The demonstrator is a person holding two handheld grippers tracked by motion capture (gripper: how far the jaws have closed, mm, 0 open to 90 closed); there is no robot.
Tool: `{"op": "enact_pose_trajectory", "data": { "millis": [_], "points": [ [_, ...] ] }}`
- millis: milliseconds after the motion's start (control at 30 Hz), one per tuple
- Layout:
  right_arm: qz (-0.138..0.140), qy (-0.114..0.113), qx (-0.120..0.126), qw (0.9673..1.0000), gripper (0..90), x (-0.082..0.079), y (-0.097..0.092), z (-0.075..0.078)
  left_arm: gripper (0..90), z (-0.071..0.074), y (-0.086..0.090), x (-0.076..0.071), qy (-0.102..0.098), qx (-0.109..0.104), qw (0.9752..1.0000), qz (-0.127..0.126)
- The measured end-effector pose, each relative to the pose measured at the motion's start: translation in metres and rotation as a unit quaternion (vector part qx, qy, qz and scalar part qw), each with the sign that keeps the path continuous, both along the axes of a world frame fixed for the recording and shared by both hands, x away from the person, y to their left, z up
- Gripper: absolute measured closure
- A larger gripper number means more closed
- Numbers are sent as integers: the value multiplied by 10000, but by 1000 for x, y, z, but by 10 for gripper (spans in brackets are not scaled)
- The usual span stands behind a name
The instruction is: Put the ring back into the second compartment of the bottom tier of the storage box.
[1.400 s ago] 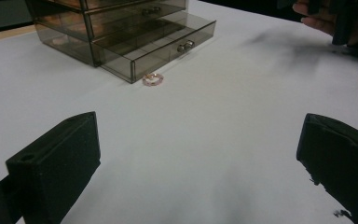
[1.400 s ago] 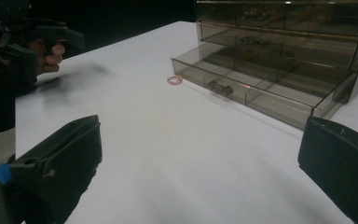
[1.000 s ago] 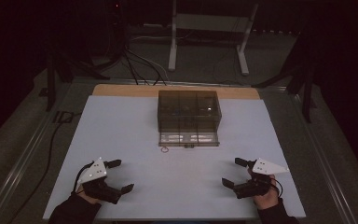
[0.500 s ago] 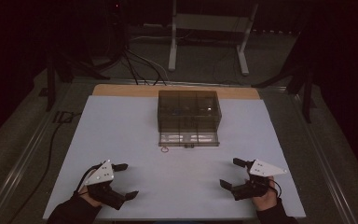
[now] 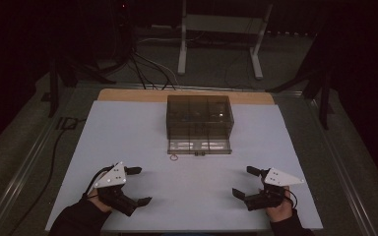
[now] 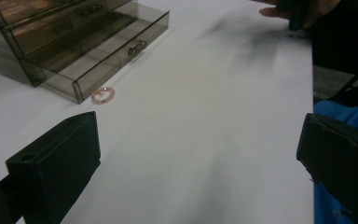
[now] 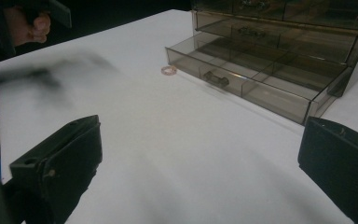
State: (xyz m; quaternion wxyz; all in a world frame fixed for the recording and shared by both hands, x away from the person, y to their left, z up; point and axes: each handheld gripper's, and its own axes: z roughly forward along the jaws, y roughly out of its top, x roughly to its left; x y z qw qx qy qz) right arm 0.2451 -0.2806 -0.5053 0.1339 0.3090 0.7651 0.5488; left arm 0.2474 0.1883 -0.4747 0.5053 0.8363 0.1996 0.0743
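both tongs, left gripper (image 5: 134,186) and right gripper (image 5: 248,183), jaws wide apart, empty, low near table (image 5: 128,128) front edge; small ring (image 5: 174,158) lies just beside open bottom drawer (image 5: 199,146) of smoky box (image 5: 199,115); approach ring low with left, pinch gently; mind drawer front and its handle (image 6: 136,48) close by.

Beside the drawer box (image 5: 200,123), the small ring (image 5: 174,158) is too tiny to make out; the box's top is cropped in both gripper views.
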Motion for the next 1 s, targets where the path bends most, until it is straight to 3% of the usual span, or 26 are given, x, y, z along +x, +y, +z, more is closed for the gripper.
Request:
{"op": "enact_pose_trajectory", "data": {
  "millis": [567, 1000],
  "points": [
    [-42, -7, 3, 10000, 0, -1, -1, 0, 6, 16, -8, 13, -36, 35, 10000, -86],
    [-53, -3, -1, 10000, 0, -1, -1, 0, 6, 20, -16, 23, 5, 63, 9999, -125]
  ]
}}
